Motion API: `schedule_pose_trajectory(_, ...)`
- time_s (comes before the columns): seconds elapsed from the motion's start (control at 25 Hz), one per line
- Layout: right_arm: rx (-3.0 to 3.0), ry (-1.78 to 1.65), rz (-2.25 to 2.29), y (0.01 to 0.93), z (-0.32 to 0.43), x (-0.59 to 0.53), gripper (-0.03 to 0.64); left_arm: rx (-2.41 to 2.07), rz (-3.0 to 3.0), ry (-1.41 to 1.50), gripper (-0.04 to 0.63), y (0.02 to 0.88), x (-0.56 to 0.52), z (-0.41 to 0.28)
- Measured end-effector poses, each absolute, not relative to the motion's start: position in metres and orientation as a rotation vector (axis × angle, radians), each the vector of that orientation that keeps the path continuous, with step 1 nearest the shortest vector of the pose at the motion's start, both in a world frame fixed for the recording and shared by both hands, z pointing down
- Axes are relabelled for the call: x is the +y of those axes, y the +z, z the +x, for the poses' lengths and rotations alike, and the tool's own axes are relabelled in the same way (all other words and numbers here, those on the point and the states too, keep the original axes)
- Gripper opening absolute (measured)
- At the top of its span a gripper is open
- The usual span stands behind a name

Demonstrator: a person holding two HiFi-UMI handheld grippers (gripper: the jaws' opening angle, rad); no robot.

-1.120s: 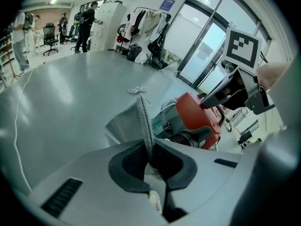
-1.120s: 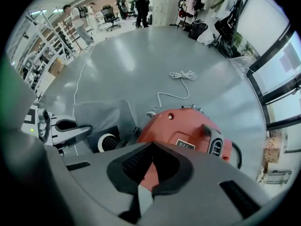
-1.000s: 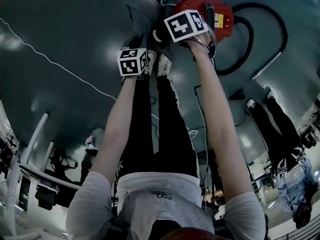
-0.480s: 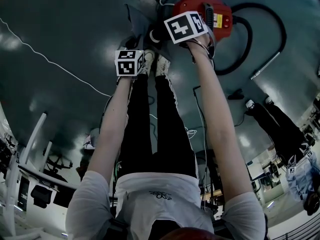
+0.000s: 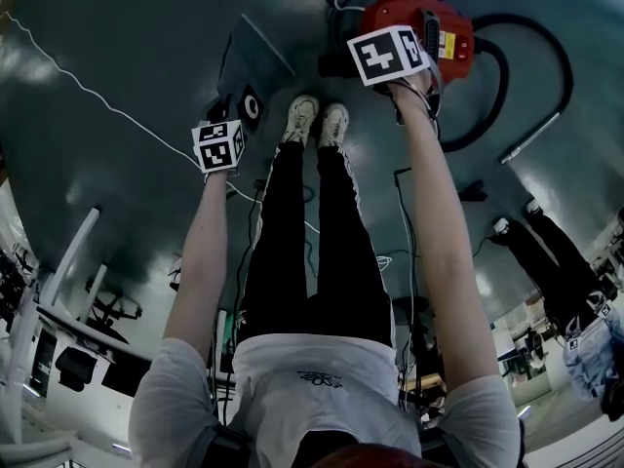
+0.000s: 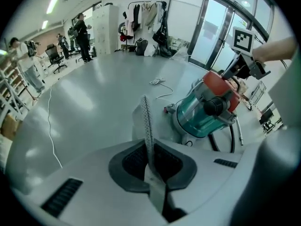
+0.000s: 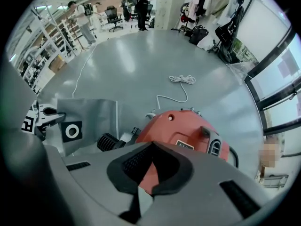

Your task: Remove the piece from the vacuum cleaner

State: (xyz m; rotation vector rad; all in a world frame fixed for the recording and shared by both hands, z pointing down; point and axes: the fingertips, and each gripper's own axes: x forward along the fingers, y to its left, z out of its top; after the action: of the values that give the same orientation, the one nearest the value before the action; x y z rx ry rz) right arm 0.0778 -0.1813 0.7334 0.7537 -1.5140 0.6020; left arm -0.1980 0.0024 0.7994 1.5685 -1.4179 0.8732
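The left gripper (image 6: pixel 150 172), jaws clamped on the thin edge of the grey dust bag (image 5: pixel 249 66), swings out toward 8 o'clock in the head view, away from the red vacuum cleaner (image 5: pixel 398 13). The bag travels with it. Earlier it lay tight against the vacuum's 9 o'clock side; now open floor shows between the two. The bag's black collar (image 5: pixel 251 108) with its white ring comes into sight at the bag's 6 o'clock end. The person's shoes (image 5: pixel 317 120), earlier partly covered by the left gripper's marker cube, now stand fully uncovered at the cube's 2 o'clock.
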Motion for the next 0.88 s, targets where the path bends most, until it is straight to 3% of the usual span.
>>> schedule_pose_trajectory(0.52, -1.534, 0.321, 0.783, 0.729, 0.072, -0.189, 0.012, -1.467, 1.624, 0.810, 0.016, 0.762, -0.039, -0.180)
schedule_pose_trajectory(0.88, -1.594, 0.539, 0.599, 0.658, 0.063, -0.151, 0.012, -1.619, 1.642, 0.664, 0.017, 0.617, -0.062, -0.190)
